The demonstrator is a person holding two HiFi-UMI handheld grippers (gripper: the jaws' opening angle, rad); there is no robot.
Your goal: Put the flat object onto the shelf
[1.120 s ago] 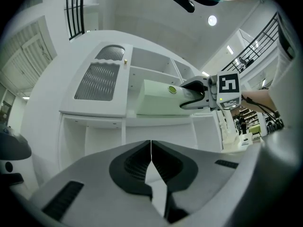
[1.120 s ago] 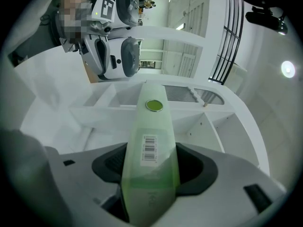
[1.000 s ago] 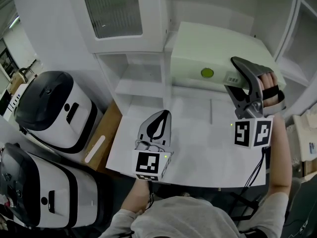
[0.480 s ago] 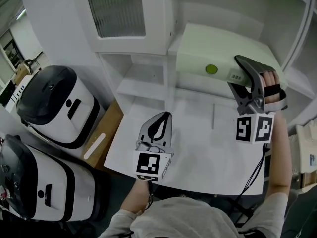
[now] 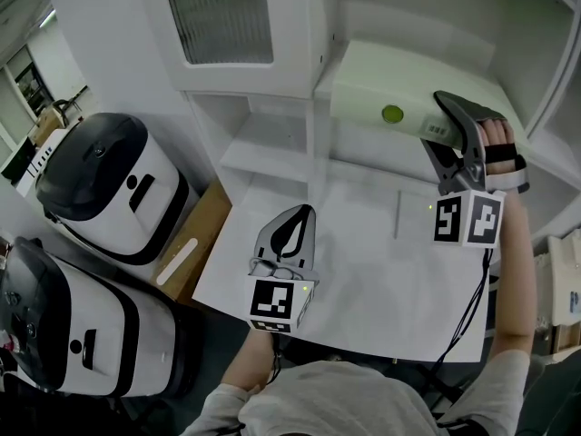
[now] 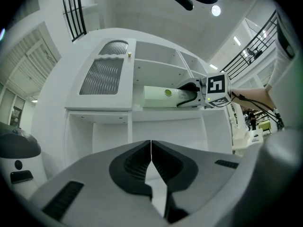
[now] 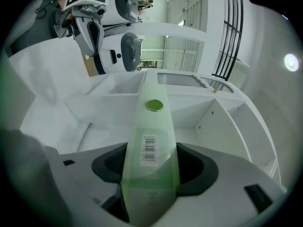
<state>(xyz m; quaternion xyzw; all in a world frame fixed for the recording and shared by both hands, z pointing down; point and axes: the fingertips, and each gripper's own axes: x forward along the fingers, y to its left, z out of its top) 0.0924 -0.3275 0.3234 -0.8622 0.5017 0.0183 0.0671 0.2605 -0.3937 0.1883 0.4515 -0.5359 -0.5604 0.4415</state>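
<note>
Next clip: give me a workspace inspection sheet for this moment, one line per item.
Surface: white table, bare.
Job's things: pale green flat case with a barcode label, held at the white shelf unit; whether it rests there, cannot tell.
Clutter: nothing seen.
Grippers: right gripper shut on the case; left gripper shut, empty, over the table.
Cables: black cable hanging from the right gripper.
Surroundings: two white-and-black appliances and a cardboard sheet to the left.
</note>
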